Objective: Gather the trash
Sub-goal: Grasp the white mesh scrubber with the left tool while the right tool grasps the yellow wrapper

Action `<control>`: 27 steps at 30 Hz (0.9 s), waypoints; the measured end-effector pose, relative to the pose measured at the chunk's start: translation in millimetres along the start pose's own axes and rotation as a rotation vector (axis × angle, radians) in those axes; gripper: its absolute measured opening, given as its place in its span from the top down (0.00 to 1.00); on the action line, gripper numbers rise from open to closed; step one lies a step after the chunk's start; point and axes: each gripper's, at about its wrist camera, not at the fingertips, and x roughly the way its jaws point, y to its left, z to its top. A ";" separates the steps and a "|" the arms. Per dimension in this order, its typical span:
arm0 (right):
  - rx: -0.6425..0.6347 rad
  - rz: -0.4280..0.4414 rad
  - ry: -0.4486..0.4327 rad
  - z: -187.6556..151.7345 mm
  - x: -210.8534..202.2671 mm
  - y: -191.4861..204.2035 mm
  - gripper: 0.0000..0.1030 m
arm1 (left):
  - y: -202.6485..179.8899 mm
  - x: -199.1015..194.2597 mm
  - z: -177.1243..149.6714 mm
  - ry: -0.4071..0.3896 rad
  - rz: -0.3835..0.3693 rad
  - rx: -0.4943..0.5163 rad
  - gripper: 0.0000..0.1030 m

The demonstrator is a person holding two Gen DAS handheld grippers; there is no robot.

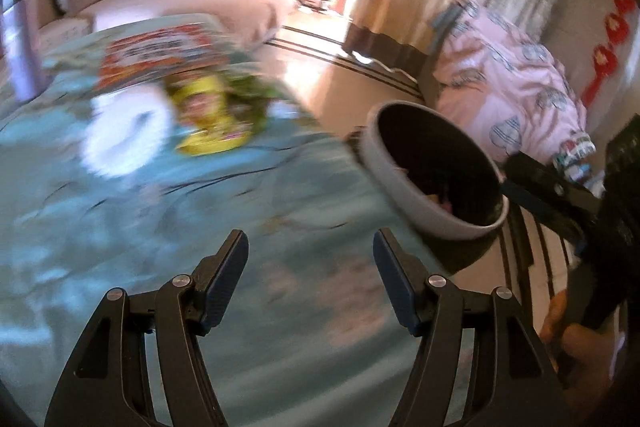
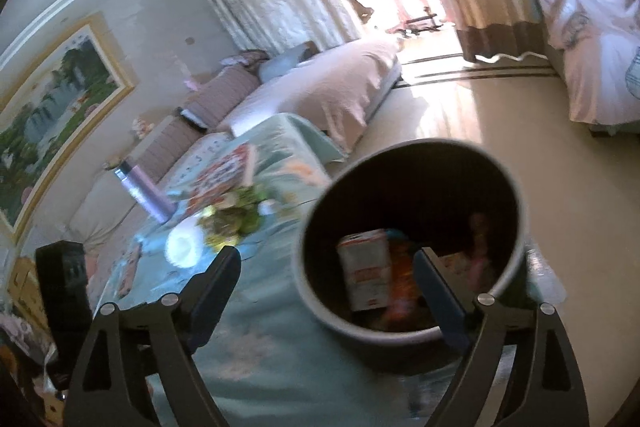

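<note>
1. Left wrist view is looking forward and down across the teal tablecloth [image 1: 248, 211], sitting close above it; the trash bin [image 1: 436, 223] is lying to its right, past the table edge.
2. Right wrist view is looking down into the trash bin [image 2: 332, 311] from close above its rim, the tablecloth [image 2: 256, 339] running left of the bin.
3. Both views are sharing the bin, the tablecloth, the snack wrappers [image 1: 208, 119] [image 2: 232, 219] left of the bin, and the bright curtained window beyond it.
4. Both are blurring.

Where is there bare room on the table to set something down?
The near stretch of the blue tablecloth, between the open left gripper and the trash bin, lies bare. It is crowded farther back: white roll, yellow packet, purple bottle.
</note>
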 end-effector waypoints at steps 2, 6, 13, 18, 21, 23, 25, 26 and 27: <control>-0.022 0.016 0.003 -8.7 3.5 15.0 0.13 | 20.6 -9.5 -7.8 -0.008 0.019 -0.044 0.36; -0.068 0.046 0.053 -23.8 21.7 44.5 0.13 | 51.6 -22.6 -18.8 -0.016 0.066 -0.088 0.36; -0.156 0.066 0.111 -43.8 52.6 82.6 0.13 | 93.4 -37.3 -31.6 -0.027 0.116 -0.150 0.36; -0.182 0.061 0.136 -44.1 71.4 94.2 0.14 | 111.4 -41.5 -32.3 -0.036 0.139 -0.156 0.36; -0.189 0.060 0.141 -42.4 79.2 97.9 0.14 | 119.0 -40.1 -28.5 -0.035 0.151 -0.154 0.36; -0.198 0.058 0.141 -39.6 85.2 101.4 0.17 | 123.2 -37.4 -25.6 -0.031 0.159 -0.150 0.36; -0.204 0.056 0.142 -36.3 88.8 102.4 0.21 | 126.4 -34.5 -22.0 -0.027 0.165 -0.146 0.36; -0.207 0.058 0.143 -34.9 90.8 102.6 0.22 | 127.8 -31.9 -19.2 -0.024 0.170 -0.142 0.36; -0.211 0.060 0.143 -32.7 94.4 105.2 0.24 | 127.9 -30.5 -17.4 -0.023 0.174 -0.139 0.36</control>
